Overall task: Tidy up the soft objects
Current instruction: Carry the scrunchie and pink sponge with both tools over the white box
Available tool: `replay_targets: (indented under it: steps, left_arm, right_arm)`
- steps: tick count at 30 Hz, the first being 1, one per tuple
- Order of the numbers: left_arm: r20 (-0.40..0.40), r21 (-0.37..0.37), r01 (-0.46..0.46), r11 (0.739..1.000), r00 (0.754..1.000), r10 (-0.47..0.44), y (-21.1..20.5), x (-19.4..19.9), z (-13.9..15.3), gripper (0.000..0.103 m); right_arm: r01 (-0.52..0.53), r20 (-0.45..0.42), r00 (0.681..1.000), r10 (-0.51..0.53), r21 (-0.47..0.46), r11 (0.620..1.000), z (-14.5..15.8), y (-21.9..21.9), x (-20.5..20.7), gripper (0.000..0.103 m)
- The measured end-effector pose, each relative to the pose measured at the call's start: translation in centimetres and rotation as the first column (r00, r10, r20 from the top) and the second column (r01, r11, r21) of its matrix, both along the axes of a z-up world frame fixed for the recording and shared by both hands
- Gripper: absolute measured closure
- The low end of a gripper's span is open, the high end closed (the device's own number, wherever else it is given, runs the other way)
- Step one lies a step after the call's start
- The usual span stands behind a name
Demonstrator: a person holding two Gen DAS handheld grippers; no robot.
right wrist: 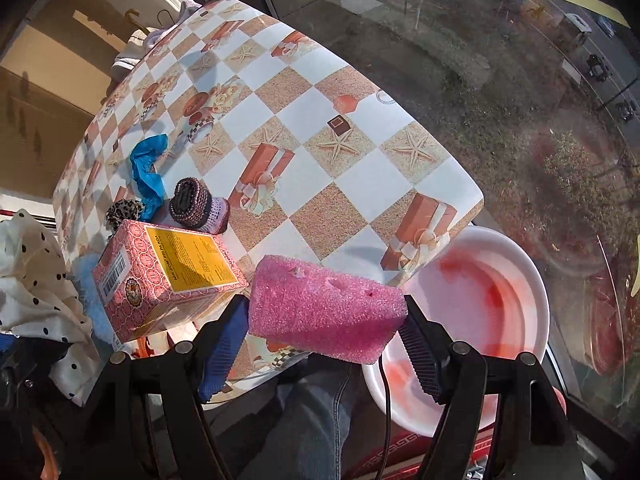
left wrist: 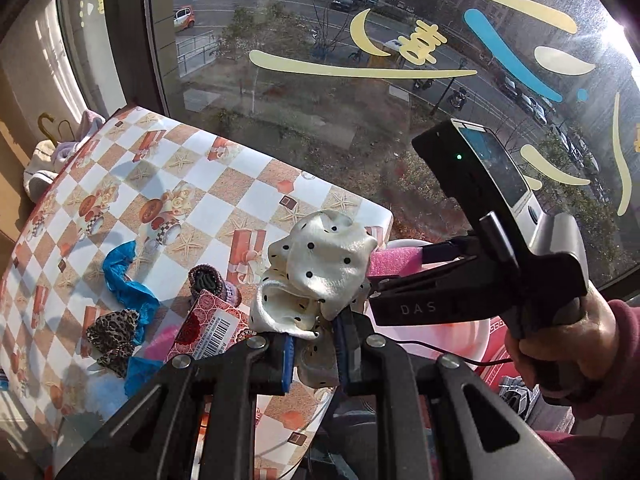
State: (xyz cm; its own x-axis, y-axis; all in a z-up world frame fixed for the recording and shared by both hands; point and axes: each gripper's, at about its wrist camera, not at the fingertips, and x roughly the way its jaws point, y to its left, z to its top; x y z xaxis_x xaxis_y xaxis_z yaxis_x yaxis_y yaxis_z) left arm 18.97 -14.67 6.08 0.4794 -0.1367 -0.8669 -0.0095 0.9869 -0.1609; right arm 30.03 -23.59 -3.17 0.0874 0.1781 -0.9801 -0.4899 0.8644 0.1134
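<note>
Pink sponge clamped in right hand-held gripper, polka-dot scrunchie clamped in left hand-held gripper.

The checkered table carries a red box, a rolled knit sock, blue cloth and a leopard-print scrunchie.

Polka-dot cloth: cream, crumpled, hanging clamped between jaws, at centre.
Pink sponge: lying squeezed between jaws, tilting toward 4 o'clock.
</note>
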Motion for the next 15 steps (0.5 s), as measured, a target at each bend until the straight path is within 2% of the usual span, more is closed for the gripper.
replay_targets:
  steps: [5,10,15]
  left_arm:
    - [-0.013,0.009,-0.001,1.000,1.000,0.001,0.5,-4.3,-0.6,0.085]
    - [-0.038,0.022,-0.071,0.997,0.997,0.072,2.6,-9.2,-1.0,0.085]
    - [-0.051,0.057,-0.170,0.984,0.984,0.173,4.8,-14.0,-1.3,0.085]
  right_arm:
    - [-0.032,-0.025,0.999,0.032,0.004,0.999,-0.4,0.0,-3.8,0.028]
    - [-0.112,-0.077,0.991,0.114,0.022,0.993,-1.2,1.8,-7.9,0.028]
    - [-0.234,-0.113,0.965,0.236,0.032,0.972,-1.8,4.3,-11.4,0.028]
